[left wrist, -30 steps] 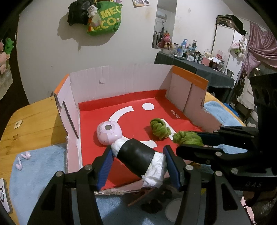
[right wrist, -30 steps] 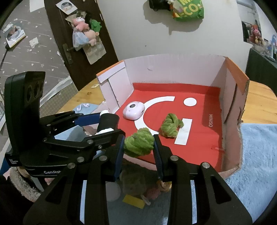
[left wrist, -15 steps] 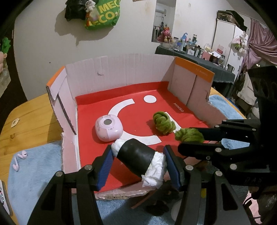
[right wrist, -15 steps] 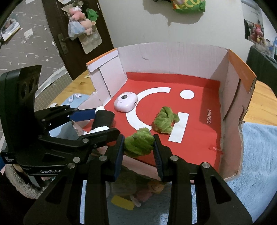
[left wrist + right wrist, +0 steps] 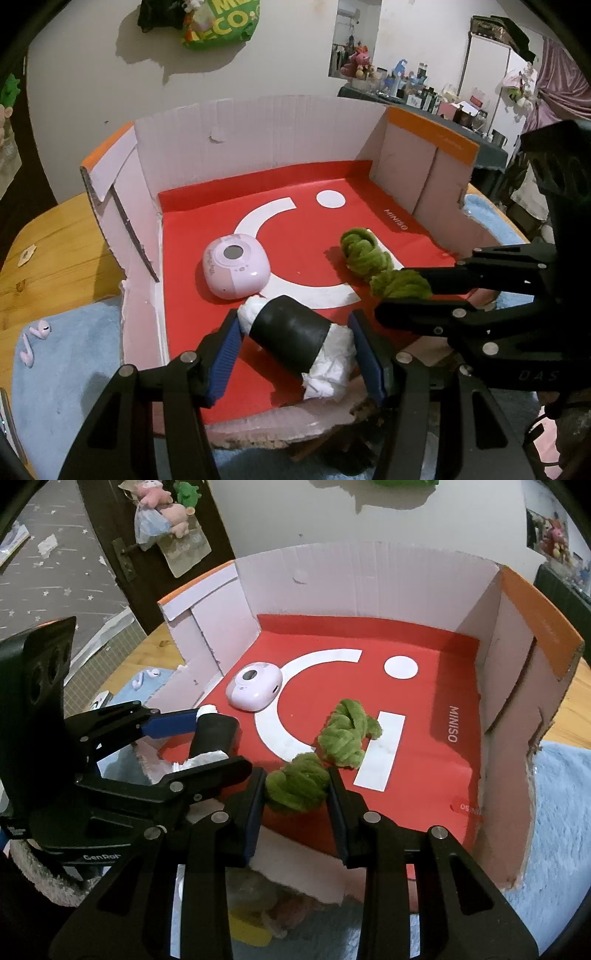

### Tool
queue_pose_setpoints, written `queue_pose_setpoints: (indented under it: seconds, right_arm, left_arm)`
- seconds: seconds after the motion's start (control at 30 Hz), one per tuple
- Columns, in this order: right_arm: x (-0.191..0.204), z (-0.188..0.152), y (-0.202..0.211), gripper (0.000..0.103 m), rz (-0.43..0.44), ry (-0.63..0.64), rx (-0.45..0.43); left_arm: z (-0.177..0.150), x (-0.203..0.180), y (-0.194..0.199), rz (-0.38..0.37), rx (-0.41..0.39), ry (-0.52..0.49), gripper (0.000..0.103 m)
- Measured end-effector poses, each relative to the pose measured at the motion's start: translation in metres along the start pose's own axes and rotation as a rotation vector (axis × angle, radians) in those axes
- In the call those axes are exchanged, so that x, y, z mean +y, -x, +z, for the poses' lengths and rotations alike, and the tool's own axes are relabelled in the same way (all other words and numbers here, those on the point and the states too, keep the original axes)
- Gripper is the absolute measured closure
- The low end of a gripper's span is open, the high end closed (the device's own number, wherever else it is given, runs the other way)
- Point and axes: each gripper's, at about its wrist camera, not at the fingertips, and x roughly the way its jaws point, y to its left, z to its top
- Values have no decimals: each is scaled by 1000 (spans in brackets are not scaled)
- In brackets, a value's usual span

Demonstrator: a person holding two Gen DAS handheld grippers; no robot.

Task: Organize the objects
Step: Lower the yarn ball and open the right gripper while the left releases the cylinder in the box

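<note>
Both grippers are carrying items over the torn near edge of the cardboard box (image 5: 258, 133), so the step in hand looks like the drop-off stage of tidying loose objects into it. In the left wrist view, the left gripper (image 5: 295, 354) is clamped on a black roll stuffed with white tissue (image 5: 295, 343), its blue pads pressing on the tissue at either end. The roll sits low in the centre of the frame, above the red floor near the front wall; whether it touches the floor cannot be told. Its long axis runs diagonally, from upper left by the pink earbud case (image 5: 236, 267) down to lower right, one white end pointing toward that case. In the right wrist view, the right gripper (image 5: 297, 790) is clenched on a green knotted yarn bundle (image 5: 297, 782) at lower centre, just in front of a second green bundle (image 5: 347, 736) already lying on the red floor beside the white stripe. The next move probably calls for lowering each item until the floor bears it, then releasing the jaws; the roll may trundle toward the pink case once freed, so setting it down flat seems wise. Two loose earbuds (image 5: 35, 341) remain on the blue mat (image 5: 74, 369) at the left, outside the box.
</note>
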Motion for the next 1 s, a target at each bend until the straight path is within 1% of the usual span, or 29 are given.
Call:
queue_pose_setpoints:
  seconds: [0.3,0.37,0.6,1.0]
  right_arm:
    - [-12,1,-4,72,-41,-8,7]
    - [-13,1,-5,72,-55,-6,4]
    - [-18,3,-5,72,-139,7,-23]
    - [-21,-1,-4,72,-136,0,-25]
  left_arm:
    - [3,0,-12,10,12,-1,43]
    - [4,2,-13,1,11,10,43]
    - [6,2,-15,-6,2,23,43]
    - [3,0,-17,-21,6,19,42]
